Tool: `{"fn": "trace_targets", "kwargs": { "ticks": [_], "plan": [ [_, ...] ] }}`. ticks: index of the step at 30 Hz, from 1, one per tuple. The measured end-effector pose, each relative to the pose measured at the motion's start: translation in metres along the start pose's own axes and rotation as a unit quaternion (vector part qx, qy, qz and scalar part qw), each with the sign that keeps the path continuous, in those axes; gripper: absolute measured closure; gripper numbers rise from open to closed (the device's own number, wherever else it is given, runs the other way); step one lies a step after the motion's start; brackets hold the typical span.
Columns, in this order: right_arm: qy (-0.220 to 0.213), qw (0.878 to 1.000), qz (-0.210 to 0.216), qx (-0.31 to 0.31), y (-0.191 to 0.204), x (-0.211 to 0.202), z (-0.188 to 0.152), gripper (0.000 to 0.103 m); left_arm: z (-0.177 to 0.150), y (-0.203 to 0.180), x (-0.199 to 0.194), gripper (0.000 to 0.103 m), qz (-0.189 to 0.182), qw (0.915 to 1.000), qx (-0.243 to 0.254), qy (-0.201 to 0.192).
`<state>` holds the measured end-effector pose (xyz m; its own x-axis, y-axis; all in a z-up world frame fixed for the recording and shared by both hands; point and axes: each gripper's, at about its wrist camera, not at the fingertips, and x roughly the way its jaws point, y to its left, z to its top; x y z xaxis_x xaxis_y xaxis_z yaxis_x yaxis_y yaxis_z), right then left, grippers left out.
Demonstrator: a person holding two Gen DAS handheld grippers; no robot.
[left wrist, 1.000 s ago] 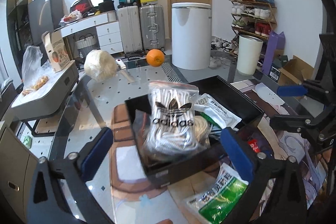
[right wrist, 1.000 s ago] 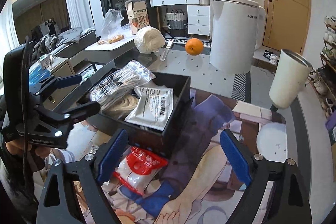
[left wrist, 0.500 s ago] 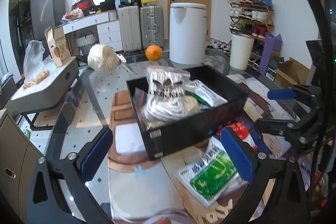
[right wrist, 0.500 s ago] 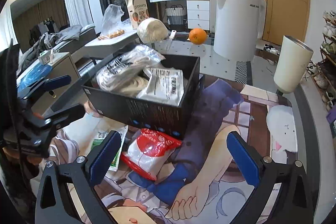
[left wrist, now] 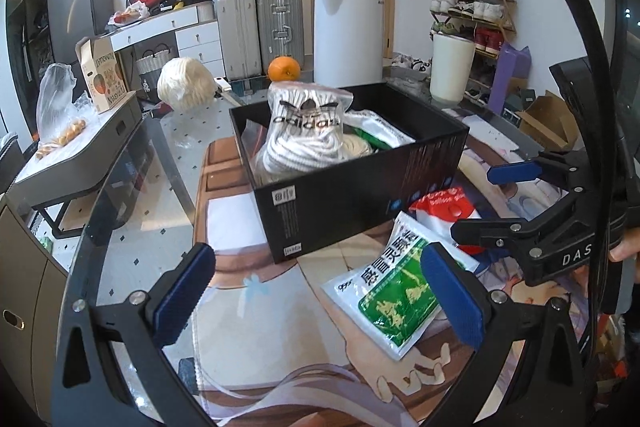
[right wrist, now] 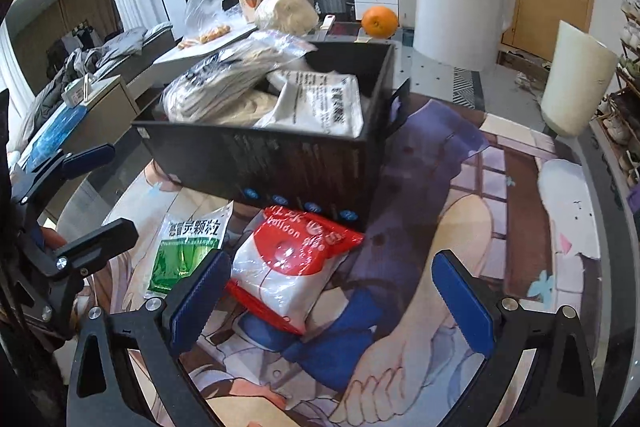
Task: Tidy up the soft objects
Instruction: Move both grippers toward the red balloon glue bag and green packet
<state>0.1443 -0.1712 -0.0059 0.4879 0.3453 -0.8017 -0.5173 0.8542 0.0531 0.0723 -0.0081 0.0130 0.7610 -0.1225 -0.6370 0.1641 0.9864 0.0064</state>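
While both my grippers gape empty, red pouch (right wrist: 294, 267) lies beside right gripper's (right wrist: 332, 301) left pad; green packet (left wrist: 394, 291) at left gripper's (left wrist: 318, 293) right pad.

Readable print from my two wrist views

I read "adidas" on the clear bag (left wrist: 306, 131) in the black box (left wrist: 344, 203), "balloon" on the red-and-white packet (right wrist: 288, 259), "DAS" on the right gripper (left wrist: 576, 259); green packet (left wrist: 394, 291) print is Chinese.

Both wrist cameras look steeply down, close to the black box (left wrist: 344, 163). The left view faces its short end from the left corner; the right view faces its long side. Both share the box, green packet (left wrist: 394, 291) and orange (right wrist: 380, 21).
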Motion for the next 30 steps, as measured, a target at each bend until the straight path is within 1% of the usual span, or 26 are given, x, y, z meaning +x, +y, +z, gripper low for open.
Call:
{"fn": "trace_targets", "kwargs": {
  "ticks": [8, 13, 24, 26, 30],
  "plan": [
    [0.013, 1.0, 0.003, -0.012, 0.016, 0.01, -0.002, 0.001, -0.005, -0.001, 0.007, 0.0, -0.003, 0.9999, 0.001, 0.012],
    [0.022, 1.0, -0.007, -0.008, 0.018, 0.015, -0.001, 0.001, -0.006, -0.001, 0.007, 0.0, -0.005, 0.9999, 0.001, 0.015],
    [0.037, 0.999, -0.017, -0.014, -0.007, 0.005, -0.008, 0.001, -0.009, -0.008, 0.011, 0.0, -0.013, 0.9993, 0.013, 0.033],
    [0.043, 0.999, -0.015, -0.019, -0.01, 0.005, -0.01, 0.001, -0.009, -0.009, 0.013, 0.0, -0.013, 0.9992, 0.012, 0.037],
    [0.04, 0.999, -0.011, -0.018, -0.008, 0.004, -0.01, 0.001, -0.009, -0.01, 0.013, 0.0, -0.015, 0.999, 0.012, 0.04]
  ]
}}
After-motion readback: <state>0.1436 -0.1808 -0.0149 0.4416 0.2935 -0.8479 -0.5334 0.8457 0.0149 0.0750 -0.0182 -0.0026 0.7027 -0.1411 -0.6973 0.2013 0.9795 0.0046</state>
